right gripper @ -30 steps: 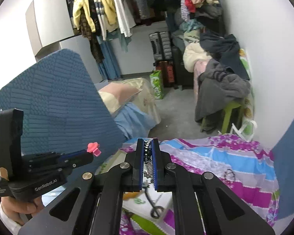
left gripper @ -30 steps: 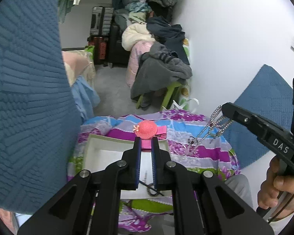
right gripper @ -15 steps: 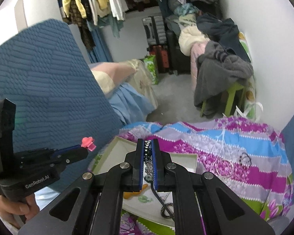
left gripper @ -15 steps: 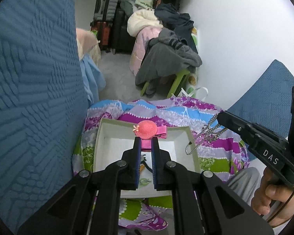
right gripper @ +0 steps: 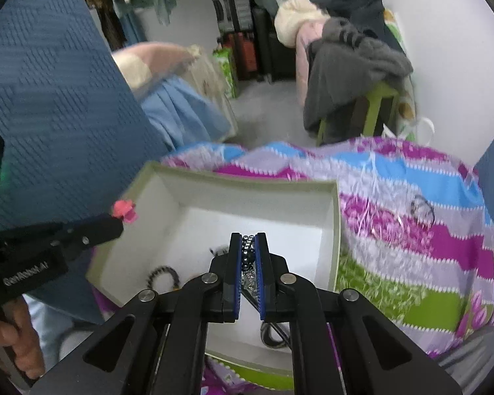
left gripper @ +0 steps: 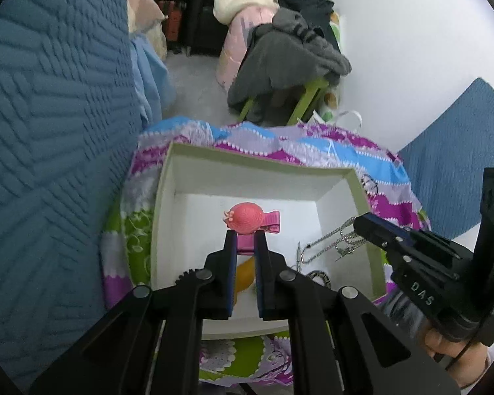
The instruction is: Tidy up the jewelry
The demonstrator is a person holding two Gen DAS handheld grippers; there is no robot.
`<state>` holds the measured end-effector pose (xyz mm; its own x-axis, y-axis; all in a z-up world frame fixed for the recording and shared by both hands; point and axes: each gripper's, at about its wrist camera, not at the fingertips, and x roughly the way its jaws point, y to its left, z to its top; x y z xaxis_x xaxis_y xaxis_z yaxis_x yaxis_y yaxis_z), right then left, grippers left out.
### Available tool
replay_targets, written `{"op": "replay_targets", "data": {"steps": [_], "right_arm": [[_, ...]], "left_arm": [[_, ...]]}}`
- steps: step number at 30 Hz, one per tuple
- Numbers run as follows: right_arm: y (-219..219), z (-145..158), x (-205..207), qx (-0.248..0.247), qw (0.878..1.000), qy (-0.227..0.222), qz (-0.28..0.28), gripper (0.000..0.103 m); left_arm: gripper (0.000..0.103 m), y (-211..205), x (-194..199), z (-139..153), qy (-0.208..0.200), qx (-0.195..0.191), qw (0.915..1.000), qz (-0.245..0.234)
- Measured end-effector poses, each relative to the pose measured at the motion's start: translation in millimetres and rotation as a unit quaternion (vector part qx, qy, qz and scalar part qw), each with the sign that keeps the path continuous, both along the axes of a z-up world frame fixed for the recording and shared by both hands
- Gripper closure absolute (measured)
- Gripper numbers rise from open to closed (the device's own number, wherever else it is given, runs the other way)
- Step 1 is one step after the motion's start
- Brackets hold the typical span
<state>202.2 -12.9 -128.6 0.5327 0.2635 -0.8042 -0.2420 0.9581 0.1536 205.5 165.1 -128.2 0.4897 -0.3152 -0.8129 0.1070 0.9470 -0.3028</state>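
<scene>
My left gripper (left gripper: 245,235) is shut on a pink hair clip with a coral hat ornament (left gripper: 247,219), held above the open white box (left gripper: 168,197). My right gripper (right gripper: 248,240) is shut on a silver chain necklace (right gripper: 248,251); in the left wrist view the chain (left gripper: 332,242) dangles over the box's right side from that gripper (left gripper: 362,222). The clip also shows in the right wrist view (right gripper: 125,211), over the box's left rim (right gripper: 141,177). A dark bead bracelet (right gripper: 163,275) lies in the box.
The box rests on a purple, blue and green floral cloth (right gripper: 411,230). A dark bracelet (right gripper: 421,209) lies on the cloth right of the box. Blue quilted cushions (left gripper: 49,131) stand at the left and right. Clothes on a green stool (left gripper: 286,62) lie beyond.
Both grippers have tilted down and moved closer to the box, which now fills the view beneath them. The clip and the chain stay gripped.
</scene>
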Motion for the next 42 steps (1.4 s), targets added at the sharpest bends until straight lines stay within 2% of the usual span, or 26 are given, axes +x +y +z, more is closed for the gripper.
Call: {"op": "replay_targets", "data": {"steps": [3,6,7,8,10,12,16,18,21,25,30,35,37,41,42], "right_arm": [[-1,-11,-1,-0.004,1.0,0.012,0.0,0.097],[-1,-12,-4,-0.007,1.0,0.017,0.002,0.091],[-1,-11,-5,-0.006,1.0,0.016,0.002,0.079],[-3,-8,-6,-0.004,1.0,0.011,0.0,0.066],[-6,2,-8,0.003,1.0,0.001,-0.002,0.057],[-11,17,-11,0.008,1.0,-0.014,-0.004,0.052],[-19,51,-15,0.015,0.999,-0.047,-0.006,0.035],[-24,69,-18,0.023,0.998,-0.063,-0.004,0.034],[-29,97,-23,0.033,0.996,-0.082,0.002,0.034],[-37,138,-32,0.041,0.992,-0.118,0.003,0.033],[-48,187,-49,0.046,0.985,-0.166,0.0,0.023],[-60,220,-74,0.053,0.977,-0.205,-0.007,0.005],[-64,231,-86,0.057,0.974,-0.218,-0.005,0.001],[-68,247,-110,0.054,0.968,-0.244,-0.002,0.001],[-69,250,-116,0.054,0.967,-0.251,-0.002,0.001]], "left_arm": [[0.093,-3,0,-9,0.011,0.001,0.9999,-0.003],[0.093,-5,-1,-10,0.017,0.009,0.9998,-0.005],[0.089,-6,-2,-9,0.016,0.01,0.9998,-0.004],[0.084,-6,-2,-6,0.016,0.011,0.9998,-0.002],[0.053,-6,-5,0,0.01,0.015,0.9998,0.004],[0.041,-6,-10,14,-0.011,0.021,0.9996,0.012],[0.038,-7,-19,42,-0.034,0.022,0.999,0.018],[0.033,-8,-24,58,-0.045,0.029,0.9983,0.022],[0.032,-7,-30,84,-0.061,0.031,0.997,0.035],[0.024,-8,-45,125,-0.101,0.036,0.993,0.05],[0.024,-14,-58,159,-0.12,0.049,0.9902,0.052],[0.018,-25,-83,195,-0.159,0.057,0.9841,0.052],[0.015,-28,-92,205,-0.171,0.063,0.9818,0.053],[0.011,-33,-113,219,-0.193,0.066,0.9776,0.053],[0.008,-34,-117,221,-0.198,0.064,0.9765,0.054]]}}
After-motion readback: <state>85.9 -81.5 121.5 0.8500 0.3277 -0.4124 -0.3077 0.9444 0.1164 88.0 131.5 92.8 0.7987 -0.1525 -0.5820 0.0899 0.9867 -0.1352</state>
